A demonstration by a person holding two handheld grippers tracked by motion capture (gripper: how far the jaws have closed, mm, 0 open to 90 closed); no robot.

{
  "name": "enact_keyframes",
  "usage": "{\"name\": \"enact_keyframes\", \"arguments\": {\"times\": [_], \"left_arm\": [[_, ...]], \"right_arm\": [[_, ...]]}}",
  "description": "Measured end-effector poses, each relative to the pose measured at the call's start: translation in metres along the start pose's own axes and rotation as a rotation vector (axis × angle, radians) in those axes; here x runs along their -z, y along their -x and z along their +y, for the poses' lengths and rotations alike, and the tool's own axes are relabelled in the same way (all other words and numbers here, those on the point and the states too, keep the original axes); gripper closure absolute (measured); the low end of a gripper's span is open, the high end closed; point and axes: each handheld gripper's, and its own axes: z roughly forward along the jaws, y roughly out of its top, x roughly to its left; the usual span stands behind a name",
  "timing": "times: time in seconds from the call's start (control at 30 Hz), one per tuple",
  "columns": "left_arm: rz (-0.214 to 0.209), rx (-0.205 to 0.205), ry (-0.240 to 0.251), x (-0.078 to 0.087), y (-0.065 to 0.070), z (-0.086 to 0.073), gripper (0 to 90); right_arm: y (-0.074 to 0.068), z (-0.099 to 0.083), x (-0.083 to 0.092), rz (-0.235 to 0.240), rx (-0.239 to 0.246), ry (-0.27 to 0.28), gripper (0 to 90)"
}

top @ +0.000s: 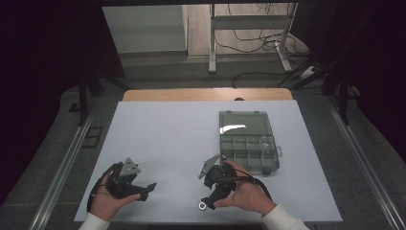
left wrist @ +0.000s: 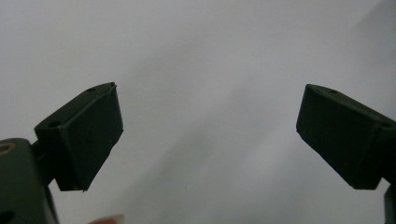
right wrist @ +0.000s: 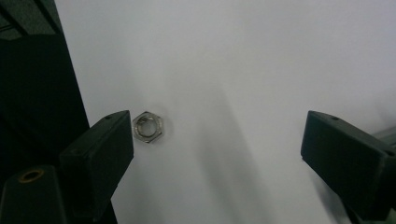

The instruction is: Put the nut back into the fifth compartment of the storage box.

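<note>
Right gripper [right wrist: 215,144]: jaws spread wide, released, nothing between them. In the right gripper view a steel hex nut [right wrist: 147,126] lies flat on the white sheet [right wrist: 261,56], just beside the tip of the left-hand jaw and slightly ahead of it, outside the gap's centre; whether nut and jaw touch cannot be told. The same view shows the sheet's edge and dark floor beyond that jaw.

The high view places the right gripper [top: 209,199] low on the sheet [top: 163,139], pointing toward the person, with the nut [top: 202,206] at its tip, close to the sheet's near edge. The right hand [top: 246,194] grips the tool from behind. This view also shows a grey parts box [top: 249,139] with its lid folded open, lying beyond and to the side of the right gripper, near but apart from it; its compartments are too small to read.

Left gripper [left wrist: 210,130]: jaws wide apart, released, holding nothing. Its own view shows bare white sheet [left wrist: 201,46] between the jaws and a fingertip at the bottom edge. The high view shows the left gripper [top: 143,191] held in the left hand [top: 107,199], well apart from the nut and the box, pointing toward the right gripper.
</note>
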Motion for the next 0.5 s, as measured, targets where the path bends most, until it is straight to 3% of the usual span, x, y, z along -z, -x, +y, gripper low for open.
{"name": "enact_keyframes", "arguments": {"times": [0.5], "left_arm": [[-0.001, -0.003, -0.002, 0.0, 0.0, 0.0, 7.4]], "right_arm": [[-0.017, 0.002, -0.022, 0.067, 0.026, -0.059, 13.6]]}}
